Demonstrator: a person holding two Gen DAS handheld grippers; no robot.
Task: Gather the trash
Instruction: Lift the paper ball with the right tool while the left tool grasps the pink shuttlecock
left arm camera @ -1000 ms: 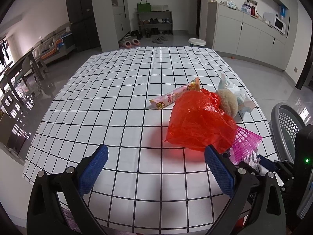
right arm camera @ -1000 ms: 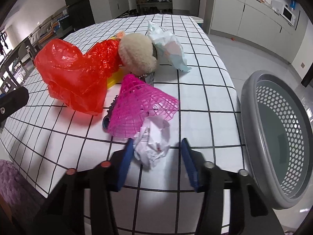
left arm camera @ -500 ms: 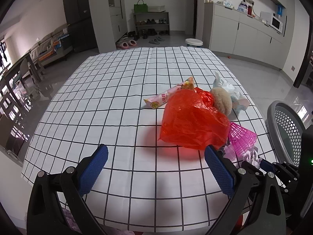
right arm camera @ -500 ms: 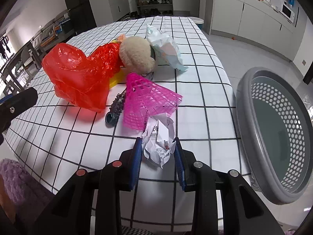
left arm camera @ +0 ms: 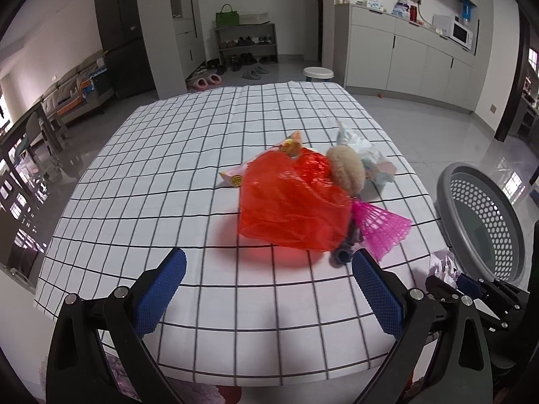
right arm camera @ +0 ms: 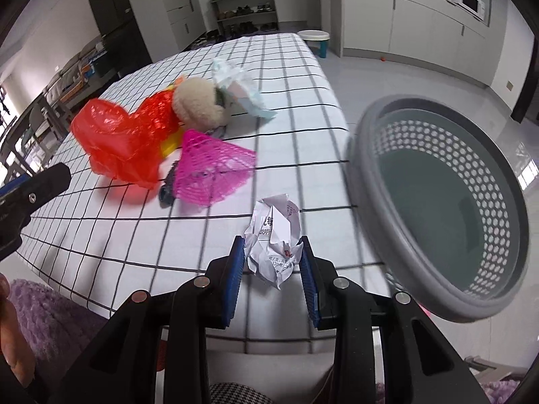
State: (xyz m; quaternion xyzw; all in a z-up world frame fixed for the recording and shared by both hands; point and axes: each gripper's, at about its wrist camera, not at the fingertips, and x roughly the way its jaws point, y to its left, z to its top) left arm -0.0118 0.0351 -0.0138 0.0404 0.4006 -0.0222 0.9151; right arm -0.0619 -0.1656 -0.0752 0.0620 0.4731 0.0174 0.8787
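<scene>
My right gripper (right arm camera: 272, 250) is shut on a crumpled white paper ball (right arm camera: 274, 235) and holds it above the table's near right corner, left of the grey perforated basket (right arm camera: 438, 202). The ball (left arm camera: 444, 264) and basket (left arm camera: 478, 215) also show in the left wrist view. My left gripper (left arm camera: 266, 279) is open and empty over the checked tablecloth (left arm camera: 168, 175), in front of a red plastic bag (left arm camera: 293, 198). Beside the bag lie a pink mesh net (left arm camera: 380, 225), a beige fuzzy ball (left arm camera: 347, 171), a pale blue wrapper (left arm camera: 370, 158) and a pink snack wrapper (left arm camera: 235, 176).
A dark ribbed object (right arm camera: 168, 185) lies under the pink net (right arm camera: 212, 171). The basket stands off the table's right edge, lower than the tabletop. A white stool (left arm camera: 318, 74) stands beyond the far edge. Cabinets line the right wall.
My right gripper closed on the paper ball, lifted it off the table and carried it right, toward the basket. My left gripper drew back from the red bag and stayed open.
</scene>
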